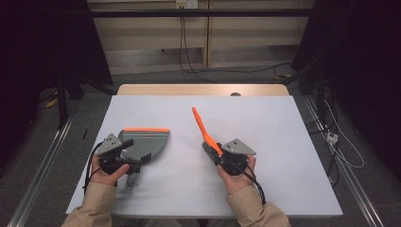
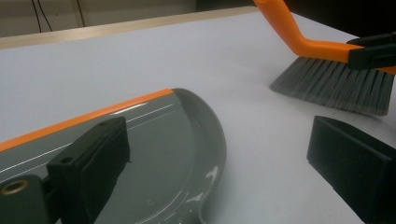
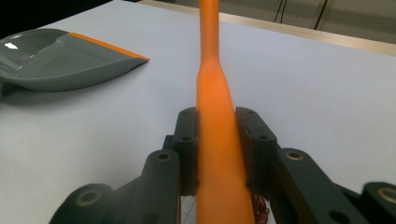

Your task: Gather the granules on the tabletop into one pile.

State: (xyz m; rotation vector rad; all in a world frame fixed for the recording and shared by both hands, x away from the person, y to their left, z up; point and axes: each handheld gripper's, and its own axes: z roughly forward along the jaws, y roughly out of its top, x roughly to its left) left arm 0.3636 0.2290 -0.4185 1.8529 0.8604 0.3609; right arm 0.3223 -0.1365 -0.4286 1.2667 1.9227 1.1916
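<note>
bristles (image 2: 334, 88) of brush (image 3: 215, 140) hidden behind right gripper (image 1: 218, 153) overhead.

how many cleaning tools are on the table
2: a grey dustpan at the left, by the left gripper, and an orange brush at the right, clamped in the right gripper.

Both forearms in tan sleeves are reaching up from the near edge of the bench (image 1: 293, 189); the left hand (image 1: 108, 170) is gripping the left tongs (image 1: 142, 158), whose jaws are standing wide apart near the bench's left side; the right hand (image 1: 236, 177) is gripping the right tongs (image 3: 217, 140), whose jaws are clamping an orange brush handle (image 3: 212, 93) right of the bench's middle.
</note>
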